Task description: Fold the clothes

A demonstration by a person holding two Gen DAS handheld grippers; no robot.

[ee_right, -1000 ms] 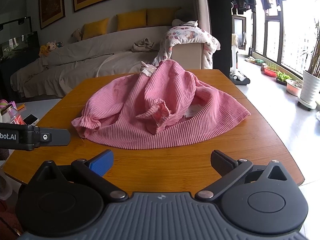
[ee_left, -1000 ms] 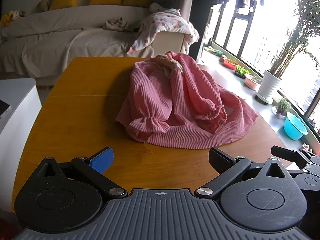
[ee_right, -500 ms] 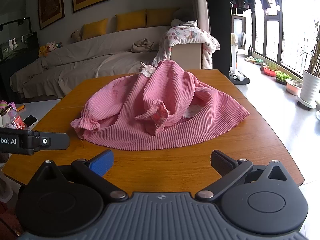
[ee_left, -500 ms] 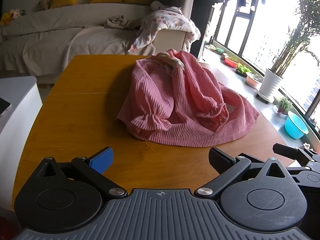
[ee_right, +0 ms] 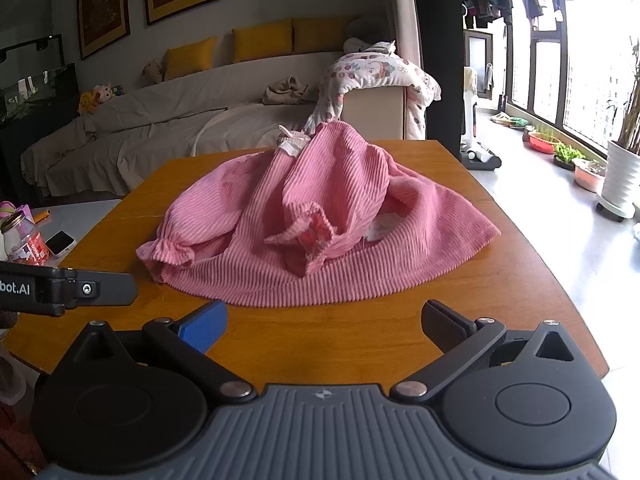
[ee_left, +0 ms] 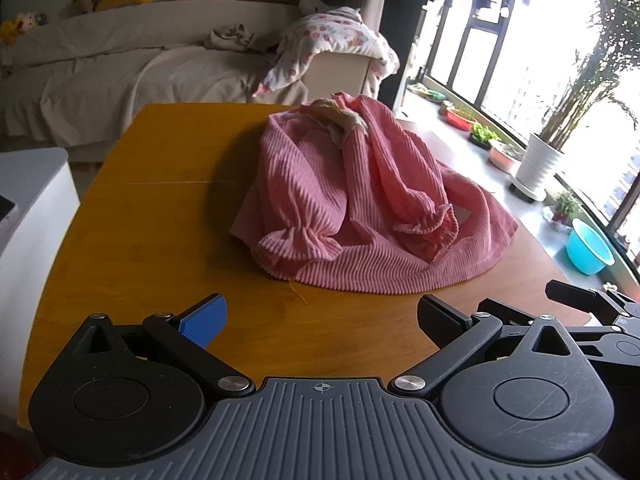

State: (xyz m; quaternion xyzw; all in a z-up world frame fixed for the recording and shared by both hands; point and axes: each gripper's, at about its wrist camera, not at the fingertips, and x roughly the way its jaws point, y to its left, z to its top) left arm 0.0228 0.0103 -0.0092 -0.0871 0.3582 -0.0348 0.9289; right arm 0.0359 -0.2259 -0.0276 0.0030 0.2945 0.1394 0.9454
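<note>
Wooden table [ee_right: 500,280], crumpled pink garment [ee_right: 320,216], "bot.AI" on left gripper [ee_right: 64,290]

My left gripper [ee_left: 320,320] had a ribbed grey body with two round black discs, black linkage bars pinned by silver screws, and a small crosshair mark at the centre. One finger wore a blue pad [ee_left: 204,320], the other a black ribbed one. My right gripper [ee_right: 324,322] matched it. Seen from that side, the left unit's black arm carried white lettering "bot.AI".
</note>
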